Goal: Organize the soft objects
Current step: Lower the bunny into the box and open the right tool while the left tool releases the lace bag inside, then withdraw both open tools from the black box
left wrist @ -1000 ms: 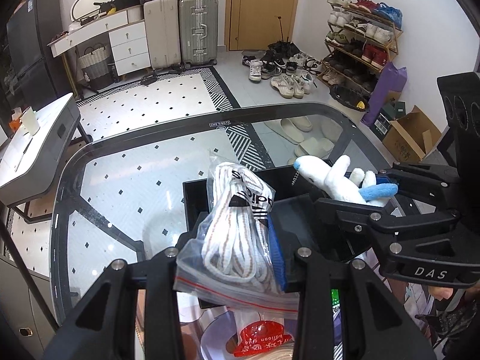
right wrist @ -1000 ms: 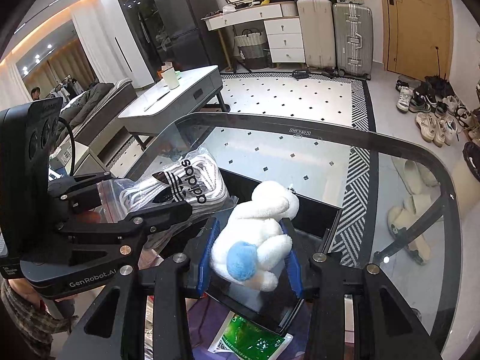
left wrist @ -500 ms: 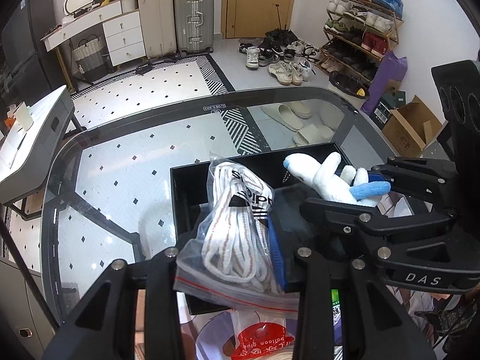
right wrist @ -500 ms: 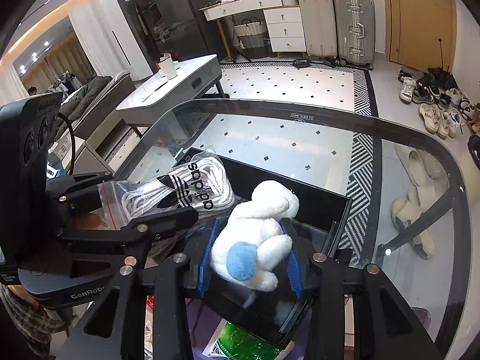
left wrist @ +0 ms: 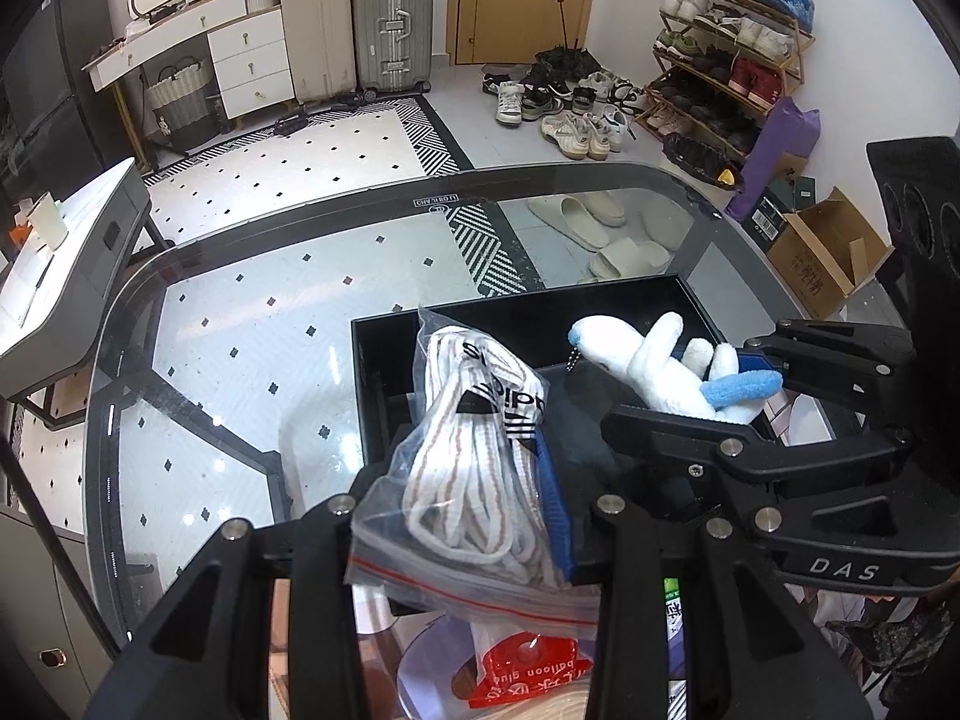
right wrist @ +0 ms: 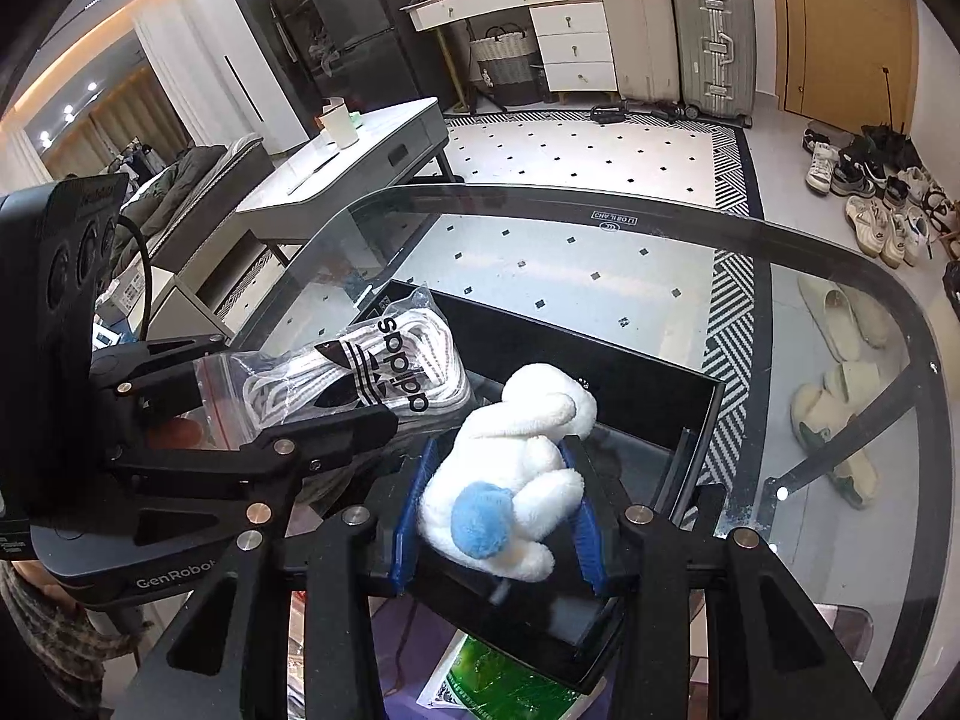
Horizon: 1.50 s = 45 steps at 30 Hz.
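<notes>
A clear zip bag of white shoelaces (left wrist: 474, 420) with a black Adidas label hangs in my left gripper (left wrist: 468, 480), which is shut on its lower half. The bag (right wrist: 372, 372) and the left gripper (right wrist: 306, 381) also show at the left of the right wrist view. My right gripper (right wrist: 498, 510) is shut on a white plush toy (right wrist: 516, 456) with a blue tail, its blue pads (right wrist: 414, 504) pressing both sides. In the left wrist view the plush toy (left wrist: 636, 354) and right gripper (left wrist: 714, 390) sit at the right. Both are held over an open black box (left wrist: 540, 312) on the glass table (left wrist: 300, 300).
The black box's far wall (right wrist: 600, 348) stands behind both items. Below the glass lie a red packet (left wrist: 522, 666) and a green packet (right wrist: 510, 684). A grey side table (right wrist: 360, 168) stands to the left. Slippers (right wrist: 840, 396) and shoes lie on the floor beyond the table edge.
The right gripper has sunk slightly toward the black box with the plush toy in it. The left gripper has barely moved. Both grips look the same.
</notes>
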Motion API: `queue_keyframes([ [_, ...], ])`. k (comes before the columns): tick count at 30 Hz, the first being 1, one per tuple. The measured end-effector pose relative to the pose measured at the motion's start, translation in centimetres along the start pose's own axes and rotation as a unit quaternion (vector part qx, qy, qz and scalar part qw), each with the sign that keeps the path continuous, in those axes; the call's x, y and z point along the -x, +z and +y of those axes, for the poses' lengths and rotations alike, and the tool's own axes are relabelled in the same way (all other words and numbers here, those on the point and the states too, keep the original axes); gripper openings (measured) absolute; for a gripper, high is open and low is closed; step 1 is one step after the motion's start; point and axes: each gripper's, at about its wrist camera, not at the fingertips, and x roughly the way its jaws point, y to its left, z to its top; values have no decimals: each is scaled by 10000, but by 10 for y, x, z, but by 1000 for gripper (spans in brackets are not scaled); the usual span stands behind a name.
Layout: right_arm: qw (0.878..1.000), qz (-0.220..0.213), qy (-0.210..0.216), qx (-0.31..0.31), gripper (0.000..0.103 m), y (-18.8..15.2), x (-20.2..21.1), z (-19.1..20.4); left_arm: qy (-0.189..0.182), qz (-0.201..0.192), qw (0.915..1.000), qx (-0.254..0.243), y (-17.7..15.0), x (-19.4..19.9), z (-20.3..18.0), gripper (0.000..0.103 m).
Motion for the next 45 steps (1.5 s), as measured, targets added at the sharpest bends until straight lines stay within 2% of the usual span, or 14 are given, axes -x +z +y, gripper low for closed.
queue_keyframes([
  [4, 10000, -19, 10, 9, 48, -2, 3, 0, -31, -36, 10000, -8, 0, 2, -2, 41],
  [6, 10000, -74, -14, -43, 51, -3, 6, -3, 19, -50, 10000, 29, 0, 4, 0, 51],
  [8, 9999, -115, -34, -97, 52, -4, 12, -7, -97, -76, 9999, 102, 1, 7, 3, 59],
  [10, 9998, -173, -81, -110, 56, -5, 19, -7, -56, -112, 9999, 96, 0, 10, 3, 61],
  [12, 9996, -227, -90, -106, 63, -7, 25, -6, 11, -159, 9998, 72, -1, 14, 3, 68],
  [13, 9996, -256, -88, -99, 66, -9, 29, -6, 27, -193, 9998, 90, -2, 16, 4, 77],
  [14, 9995, -292, -79, -100, 69, -10, 32, -5, 41, -237, 9997, 107, -3, 19, 5, 81],
  [15, 9994, -322, -77, -113, 74, -11, 36, -5, 7, -262, 9996, 122, -5, 22, 6, 82],
  [18, 9993, -334, -83, -119, 78, -16, 45, -5, 22, -307, 9994, 166, -8, 29, 9, 87],
  [21, 9991, -377, -143, -122, 91, -22, 53, -5, 5, -334, 9993, 177, -14, 35, 13, 94],
  [23, 9989, -412, -175, -137, 94, -25, 58, -4, 0, -355, 9992, 187, -19, 39, 14, 98],
  [28, 9986, -444, -224, -201, 98, -35, 68, -4, 47, -347, 9992, 214, -31, 44, 16, 103],
  [45, 9979, -239, -423, -422, 99, -76, 87, -5, 24, -336, 9991, 263, -63, 48, 10, 103],
])
